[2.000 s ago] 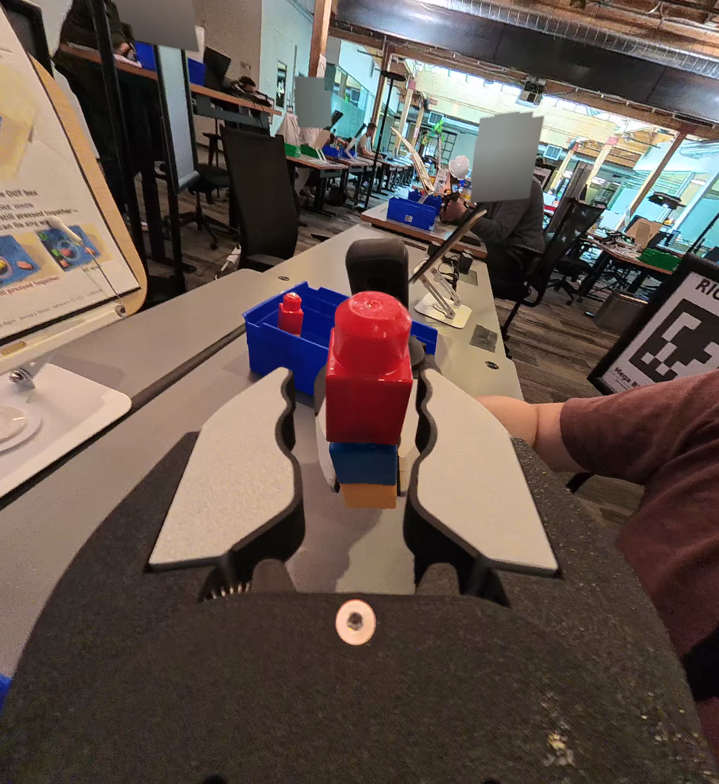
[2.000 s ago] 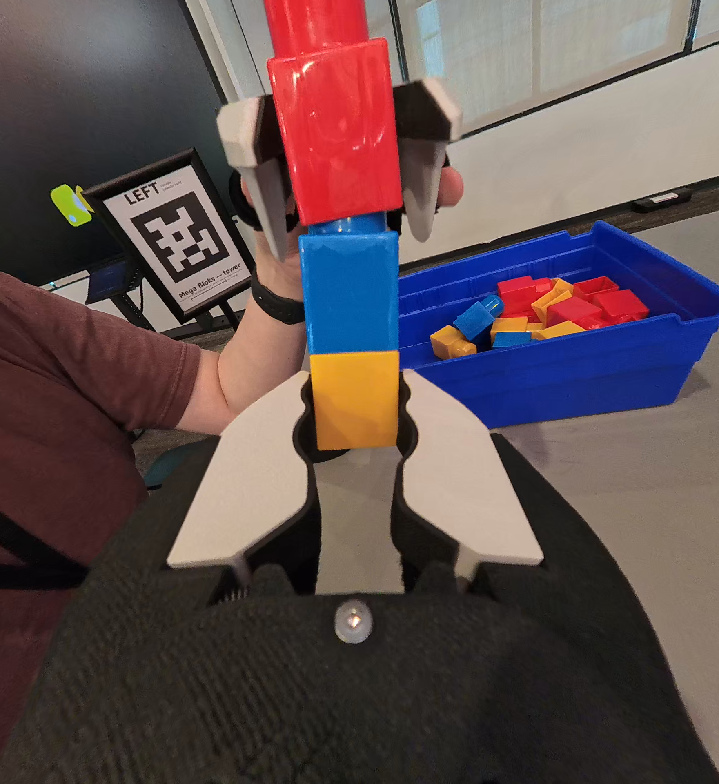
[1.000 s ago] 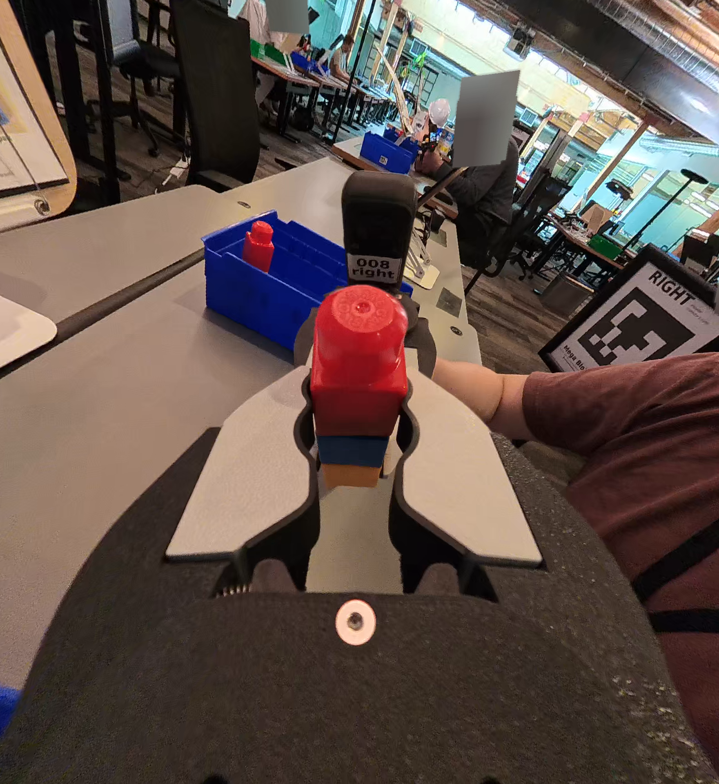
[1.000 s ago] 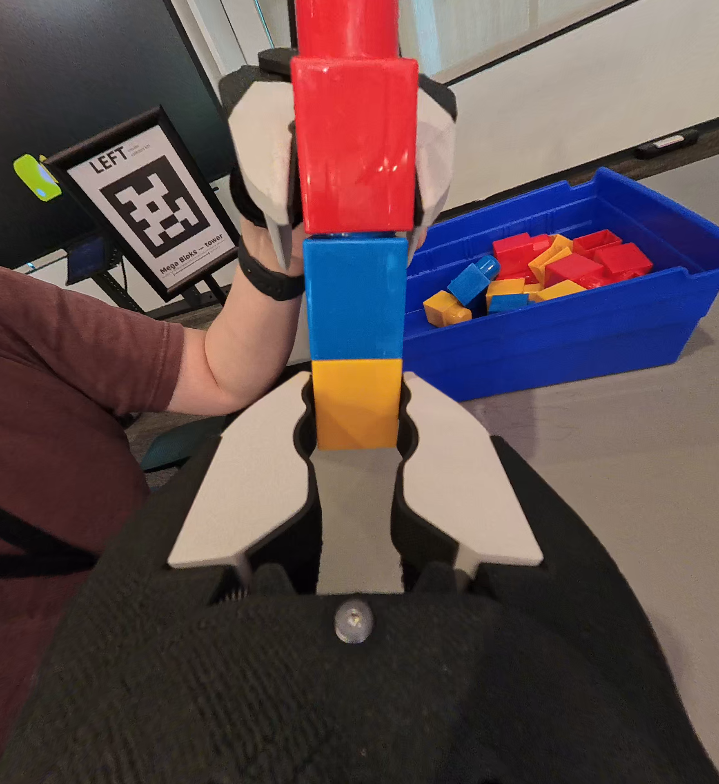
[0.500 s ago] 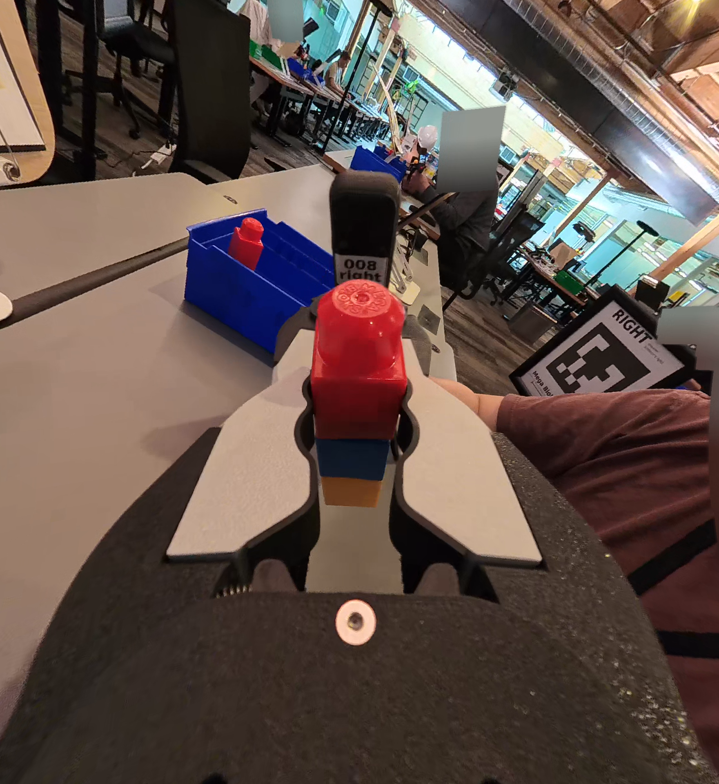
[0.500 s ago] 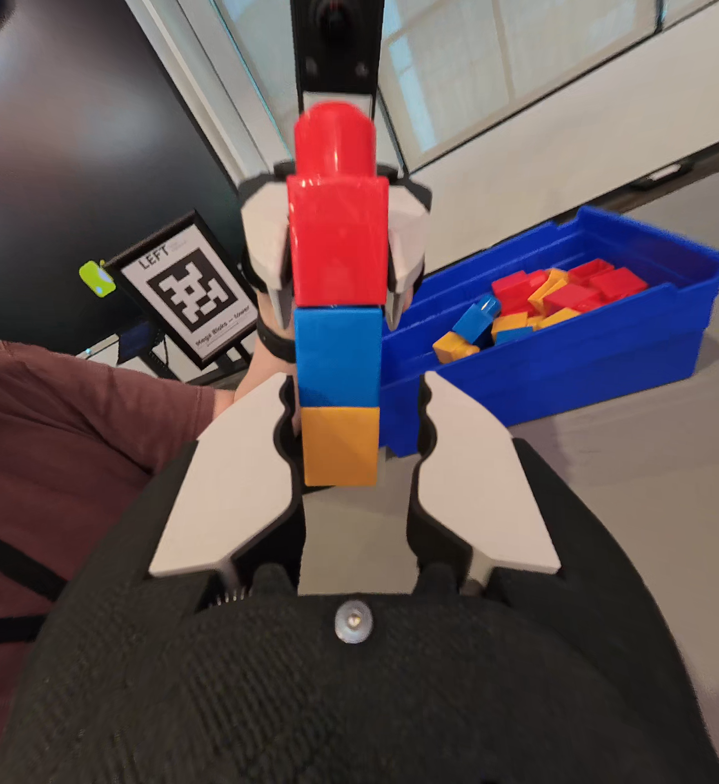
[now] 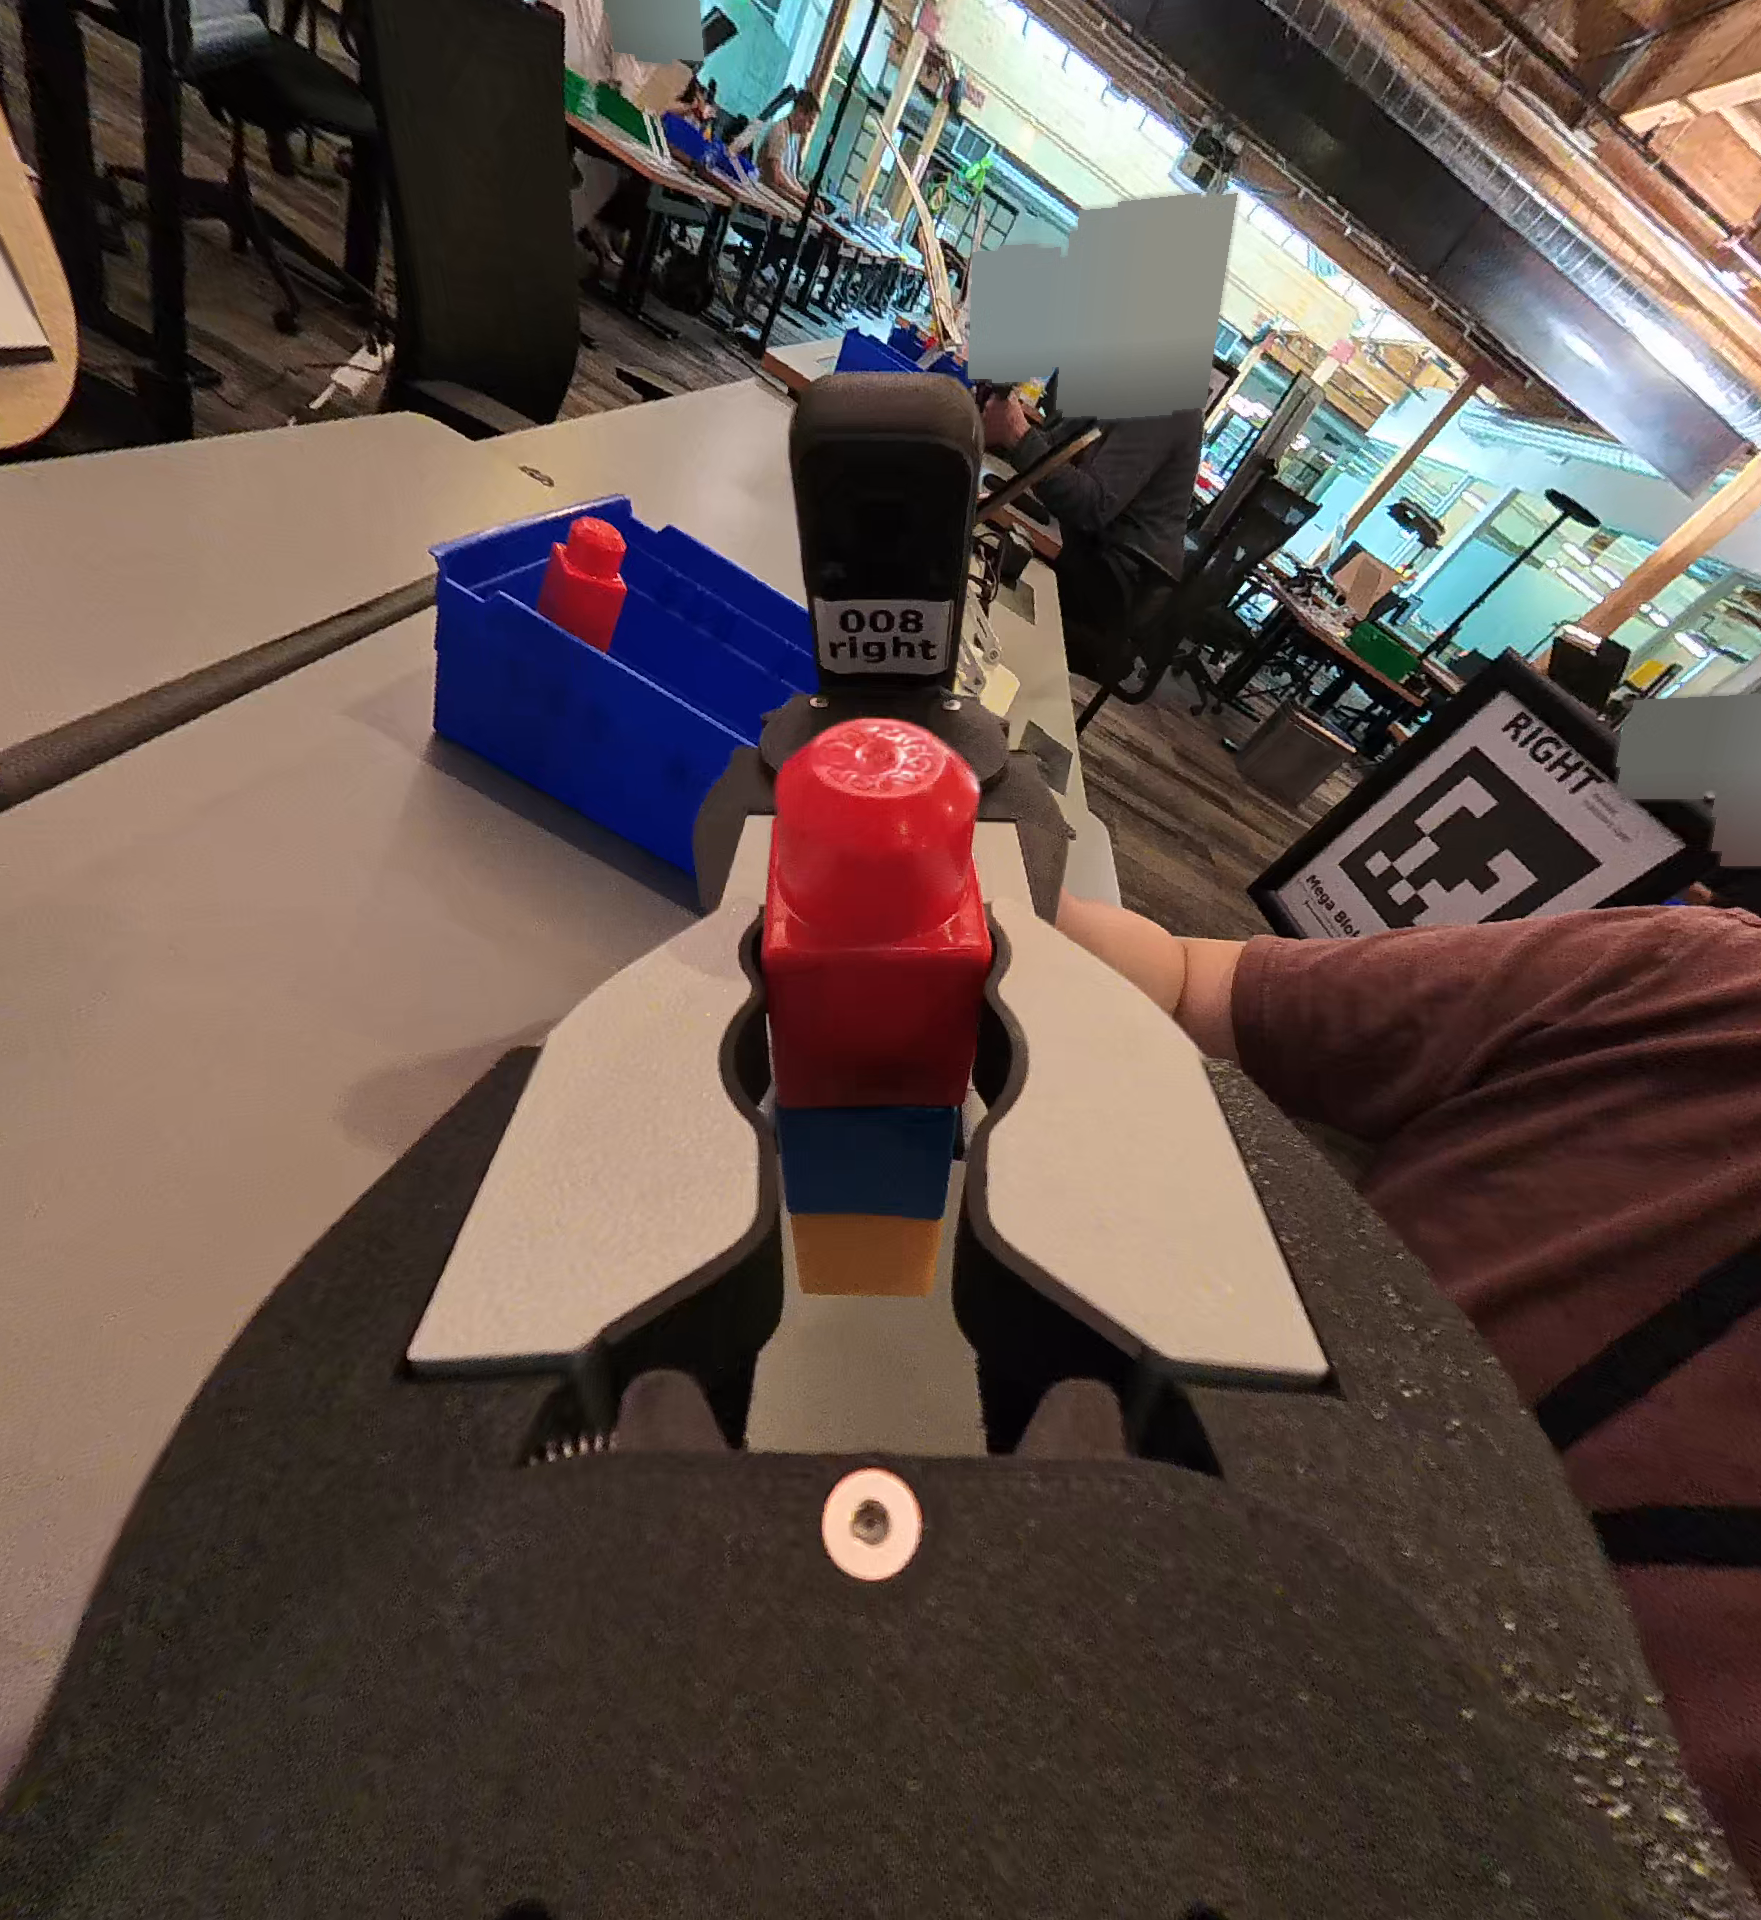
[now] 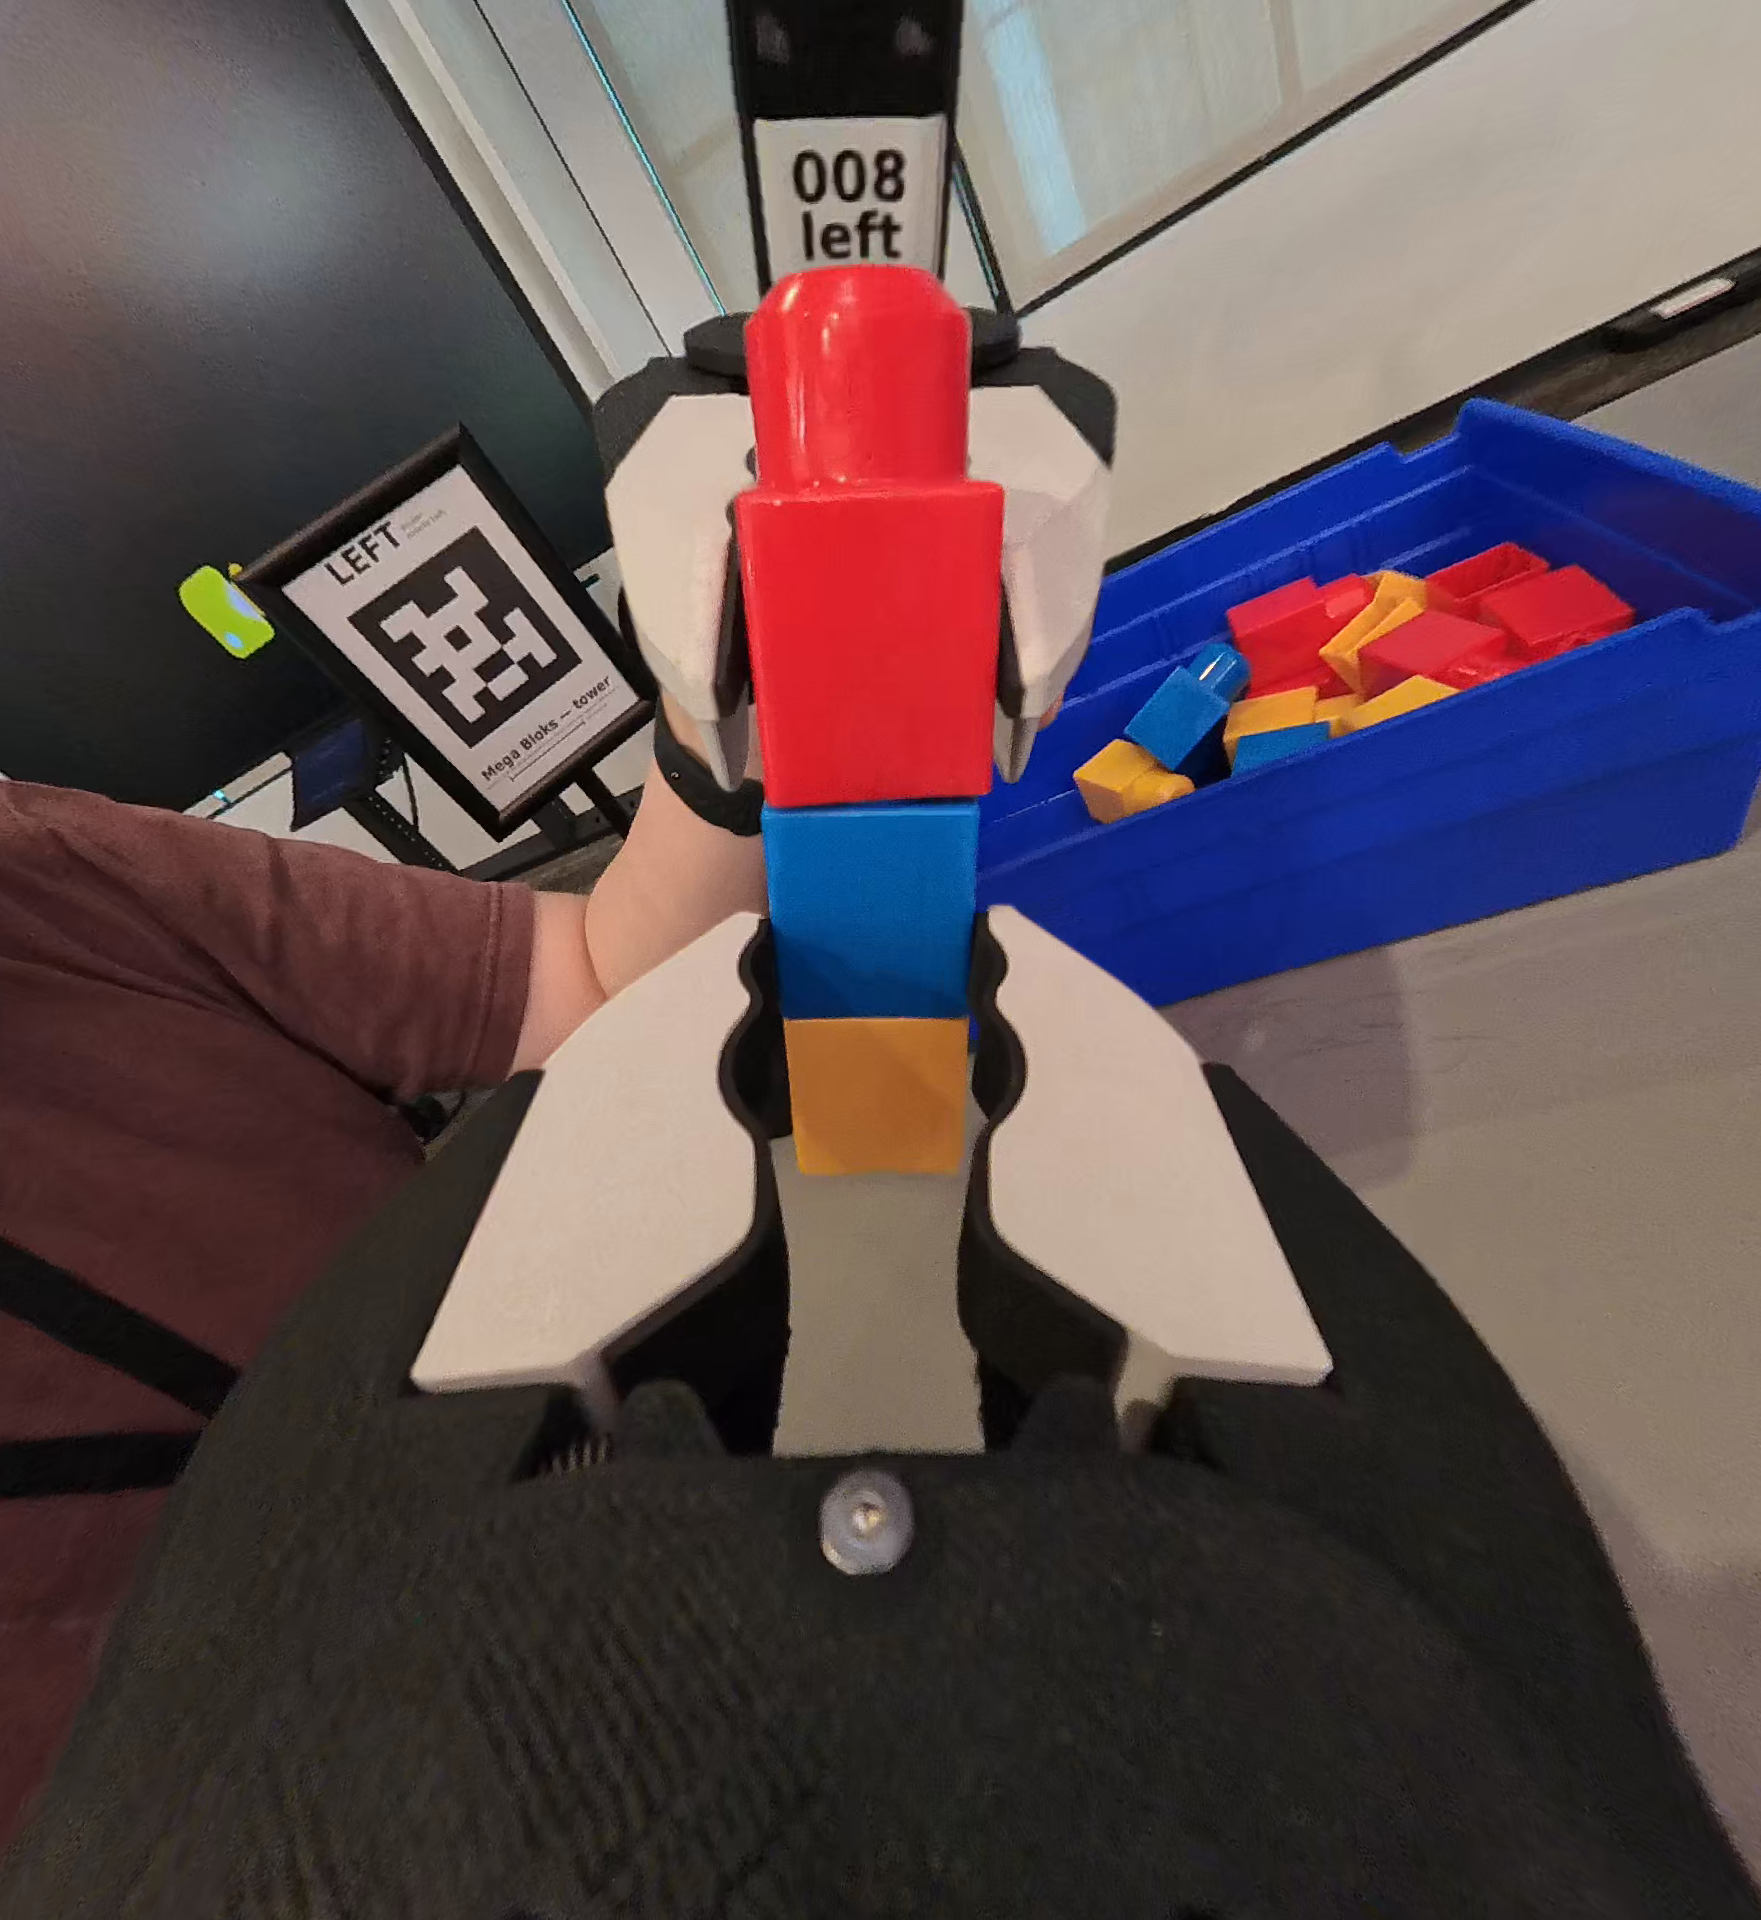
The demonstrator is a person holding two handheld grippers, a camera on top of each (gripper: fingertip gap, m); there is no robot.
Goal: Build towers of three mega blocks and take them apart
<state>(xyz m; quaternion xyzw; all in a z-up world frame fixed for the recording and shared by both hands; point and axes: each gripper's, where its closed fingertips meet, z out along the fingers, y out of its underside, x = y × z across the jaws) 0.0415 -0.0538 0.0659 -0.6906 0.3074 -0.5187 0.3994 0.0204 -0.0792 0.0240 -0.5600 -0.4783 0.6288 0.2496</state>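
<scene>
An open workshop hall: exposed timber beams (image 7: 1686,62) and a dark duct (image 7: 1478,260) overhead, wood-plank floor (image 7: 1167,790), rows of desks (image 7: 751,197) and black office chairs (image 7: 1219,582) under bright daylight. Opposite, a dark screen (image 8: 180,312), tall windows (image 8: 1115,125), and a white wall (image 8: 1427,281).

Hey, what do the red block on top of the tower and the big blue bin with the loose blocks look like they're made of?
Red block: seemingly hard moulded plastic with a glossy finish; light glints off its smooth faces and rounded stud. Blue bin: likely also moulded plastic, but duller and semi-matte, with thin walls, a rolled rim and stepped ridges along the side.
</scene>
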